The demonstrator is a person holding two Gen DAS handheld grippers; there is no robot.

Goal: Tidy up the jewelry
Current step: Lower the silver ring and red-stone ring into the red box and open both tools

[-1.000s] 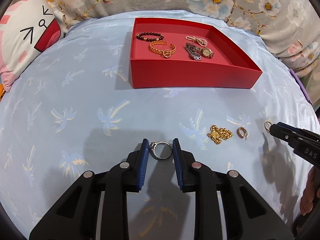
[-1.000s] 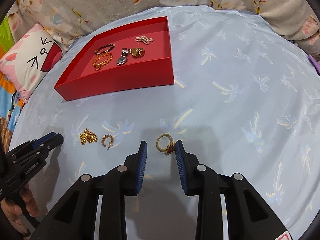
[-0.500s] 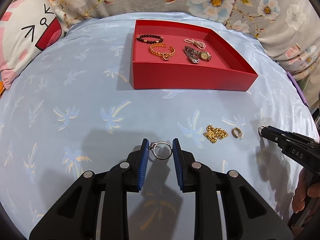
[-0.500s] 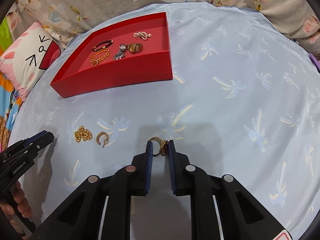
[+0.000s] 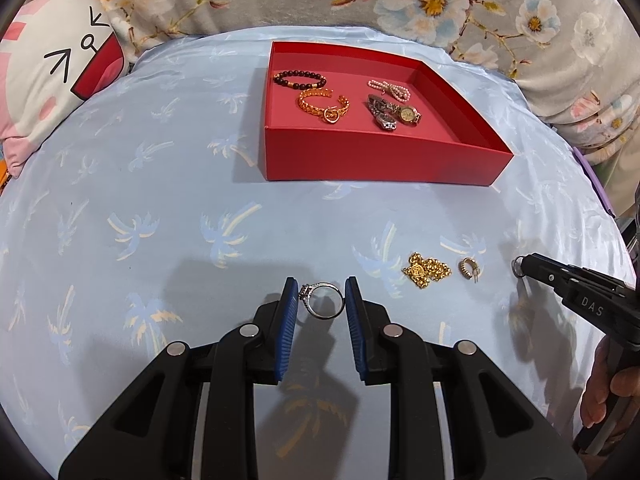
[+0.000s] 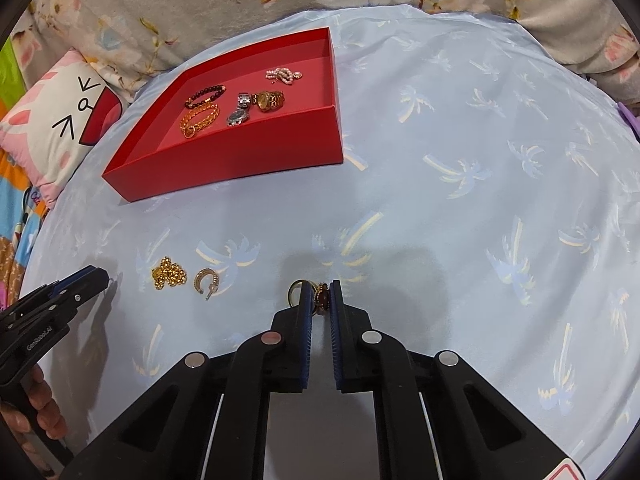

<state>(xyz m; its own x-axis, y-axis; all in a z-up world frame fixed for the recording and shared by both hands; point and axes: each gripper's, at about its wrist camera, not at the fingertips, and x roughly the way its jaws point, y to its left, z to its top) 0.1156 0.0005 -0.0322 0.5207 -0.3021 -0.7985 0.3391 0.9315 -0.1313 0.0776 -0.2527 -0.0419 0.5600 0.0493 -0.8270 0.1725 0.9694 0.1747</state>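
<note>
Between the right hand-held gripper (image 6: 321, 300) pads, clenched on it, sits the gold red-stone ring (image 6: 320, 299) on the bed, red tray (image 6: 240, 164) up-left; left hand-held gripper (image 5: 320, 300) grips silver ring (image 5: 326, 300), tray straight ahead.

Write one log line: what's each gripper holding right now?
left gripper: around silver ring | right gripper: shut on gold ring | red tray: waiting

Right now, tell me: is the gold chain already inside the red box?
No, the gold chain lies on the blue cloth beside a hoop earring, well short of the red box.
</note>
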